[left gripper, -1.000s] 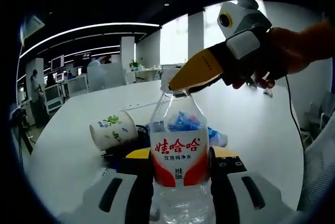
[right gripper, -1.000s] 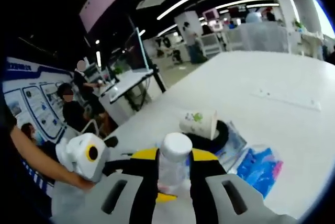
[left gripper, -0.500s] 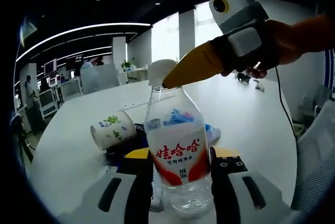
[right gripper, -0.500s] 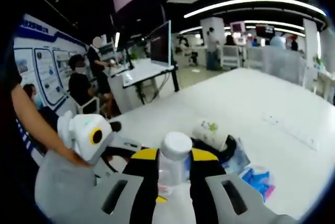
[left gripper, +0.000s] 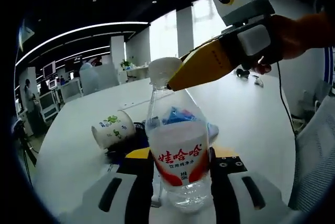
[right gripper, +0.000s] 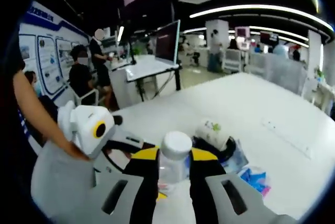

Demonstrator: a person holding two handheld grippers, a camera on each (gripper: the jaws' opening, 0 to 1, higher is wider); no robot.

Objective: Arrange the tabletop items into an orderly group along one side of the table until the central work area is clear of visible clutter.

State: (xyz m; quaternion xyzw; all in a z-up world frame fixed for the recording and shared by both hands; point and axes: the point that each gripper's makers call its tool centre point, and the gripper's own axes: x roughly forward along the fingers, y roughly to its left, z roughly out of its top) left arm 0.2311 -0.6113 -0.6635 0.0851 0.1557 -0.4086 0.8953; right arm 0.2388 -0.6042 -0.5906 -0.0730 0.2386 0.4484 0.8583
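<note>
Left gripper (left gripper: 175,182) clamped on the lower body of a clear water bottle (left gripper: 178,150) with a red and white label, bottle upright between the jaws, lifted or standing just above the white surface (left gripper: 251,124), cannot tell which. Right gripper (left gripper: 170,84) comes in from the upper right in the left gripper view, its yellow jaw tips closed on the bottle's white cap (left gripper: 163,70); in the right gripper view the cap (right gripper: 176,142) sits between the right gripper (right gripper: 174,166) jaws, with the left gripper (right gripper: 99,145) beside it at lower left. Behind the bottle, a paper cup (left gripper: 112,129) with green print lies on its side on the surface, next to a black item (right gripper: 217,150) and blue packets (right gripper: 256,177). Person's hand (left gripper: 293,35) holds the right gripper
</note>
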